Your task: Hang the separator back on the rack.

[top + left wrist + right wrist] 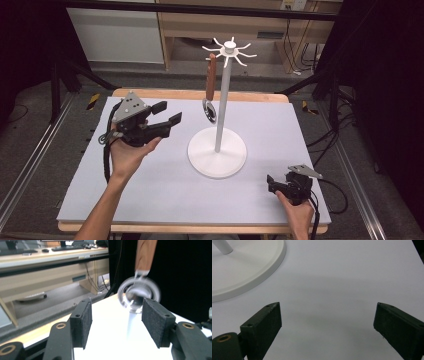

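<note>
Your left gripper (167,113) has its jaws spread wide with nothing between the pads (82,322); in the left gripper view the scoop's blurred metal bowl sits just beyond the tips, apart from them. That wooden-handled scoop (211,85) hangs by the top of its handle from 1 of the hooks on the white utensil stand (218,102), bowl down beside the pole, so the hook carries its weight and I judge no grip is needed. The blur on the bowl suggests it may be swinging.

Your right gripper (272,184) rests low at the near right of the desk (150,190), jaws also wide and empty, pointing toward the stand's round base (249,272), well apart from the scoop.

For room: the stand's base occupies the middle of the white mat, and the pole rises close behind the scoop, so any sideways sweep toward it risks a knock. The mat to the left and near you is bare. The right gripper sits near the mat's right edge.
</note>
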The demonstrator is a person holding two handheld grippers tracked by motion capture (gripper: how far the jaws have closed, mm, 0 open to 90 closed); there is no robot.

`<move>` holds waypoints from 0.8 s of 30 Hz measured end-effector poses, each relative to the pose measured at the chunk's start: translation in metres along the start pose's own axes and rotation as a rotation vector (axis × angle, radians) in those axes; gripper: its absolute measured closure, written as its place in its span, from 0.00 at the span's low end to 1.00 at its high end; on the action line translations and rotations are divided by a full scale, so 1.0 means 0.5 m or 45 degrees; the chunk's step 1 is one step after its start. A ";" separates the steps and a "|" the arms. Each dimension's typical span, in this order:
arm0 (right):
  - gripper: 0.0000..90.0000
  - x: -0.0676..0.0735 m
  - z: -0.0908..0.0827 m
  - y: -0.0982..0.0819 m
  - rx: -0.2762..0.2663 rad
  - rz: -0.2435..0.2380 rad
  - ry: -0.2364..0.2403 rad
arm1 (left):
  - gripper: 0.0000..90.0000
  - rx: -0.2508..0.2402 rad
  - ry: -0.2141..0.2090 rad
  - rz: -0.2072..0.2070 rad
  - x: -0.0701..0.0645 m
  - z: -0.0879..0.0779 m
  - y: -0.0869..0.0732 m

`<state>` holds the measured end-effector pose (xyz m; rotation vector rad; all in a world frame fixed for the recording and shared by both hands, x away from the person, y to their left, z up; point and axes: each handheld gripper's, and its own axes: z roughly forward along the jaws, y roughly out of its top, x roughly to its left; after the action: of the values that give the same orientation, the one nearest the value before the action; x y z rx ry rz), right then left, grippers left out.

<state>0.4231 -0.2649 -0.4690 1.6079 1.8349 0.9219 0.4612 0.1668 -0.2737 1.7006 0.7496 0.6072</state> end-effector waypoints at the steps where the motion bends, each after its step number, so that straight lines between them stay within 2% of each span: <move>1: 0.09 0.000 0.000 0.000 0.002 0.001 0.001 | 0.46 0.008 0.007 -0.011 0.005 -0.003 -0.013; 4: 0.09 0.000 0.001 0.000 0.006 0.001 0.002 | 0.44 0.034 0.013 -0.039 0.014 -0.009 -0.042; 10: 0.09 0.000 0.001 -0.001 0.014 0.007 0.001 | 0.41 0.065 0.026 -0.060 0.025 -0.027 -0.099; 14: 0.09 0.000 0.001 -0.003 0.018 -0.004 0.000 | 0.39 0.104 0.042 -0.083 0.036 -0.035 -0.152; 16: 0.09 0.001 0.000 -0.004 0.020 0.009 -0.001 | 0.39 0.140 0.063 -0.085 0.042 -0.037 -0.176; 20: 0.09 -0.001 0.001 -0.005 0.033 0.004 -0.006 | 0.39 0.165 0.098 -0.134 0.058 -0.042 -0.216; 24: 0.09 -0.002 0.000 -0.007 0.037 -0.009 -0.018 | 0.38 0.215 0.122 -0.159 0.075 -0.050 -0.251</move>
<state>0.4209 -0.2662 -0.4718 1.6204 1.8507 0.8825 0.4467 0.2323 -0.3888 1.7727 0.9914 0.5537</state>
